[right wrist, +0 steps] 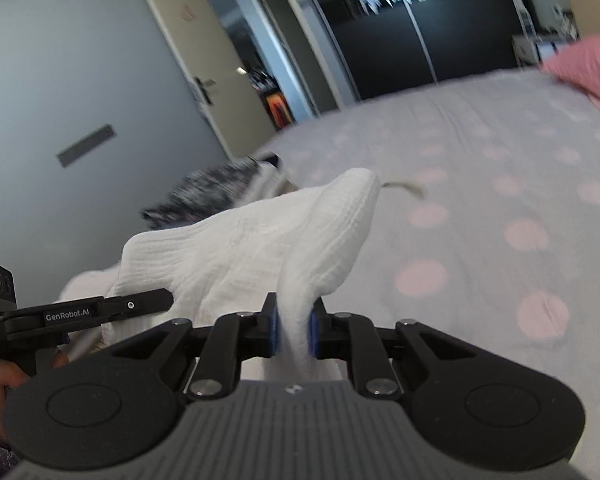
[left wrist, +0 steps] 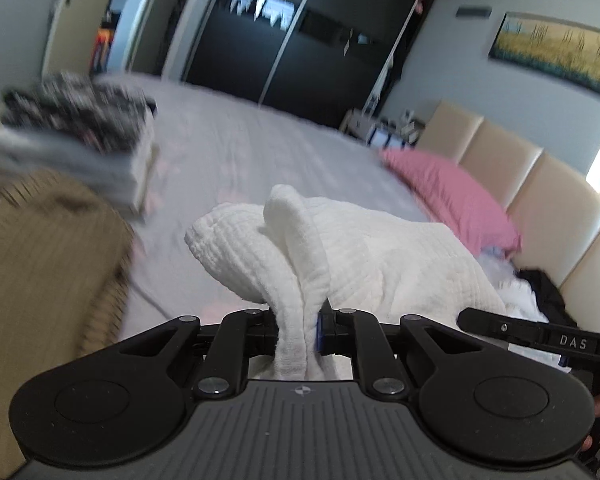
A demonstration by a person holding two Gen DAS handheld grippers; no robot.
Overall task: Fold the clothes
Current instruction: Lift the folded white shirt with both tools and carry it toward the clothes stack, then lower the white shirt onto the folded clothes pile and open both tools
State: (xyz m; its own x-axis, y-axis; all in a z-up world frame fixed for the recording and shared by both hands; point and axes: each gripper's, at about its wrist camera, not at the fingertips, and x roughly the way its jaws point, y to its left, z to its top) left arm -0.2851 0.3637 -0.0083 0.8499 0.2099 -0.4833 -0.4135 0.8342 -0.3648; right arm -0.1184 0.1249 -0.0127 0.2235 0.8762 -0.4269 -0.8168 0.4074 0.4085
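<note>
Left gripper [left wrist: 298,334] clamped on bunched edge of white textured garment [left wrist: 380,256], lifted above grey dotted bedspread [left wrist: 240,152]. Folded clothes stack [left wrist: 80,140] left of garment, pink pillow [left wrist: 452,192] right. Right gripper [right wrist: 294,330] pinching same garment's other edge.

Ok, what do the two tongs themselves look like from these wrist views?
Both are matte black linkage tongs with round pivot discs, silver bolts and a ribbed grey base. The left tongs and right tongs have blue pads. The side bars read "DAS" in the left view, "GenRobot.AI" in the right.
</note>
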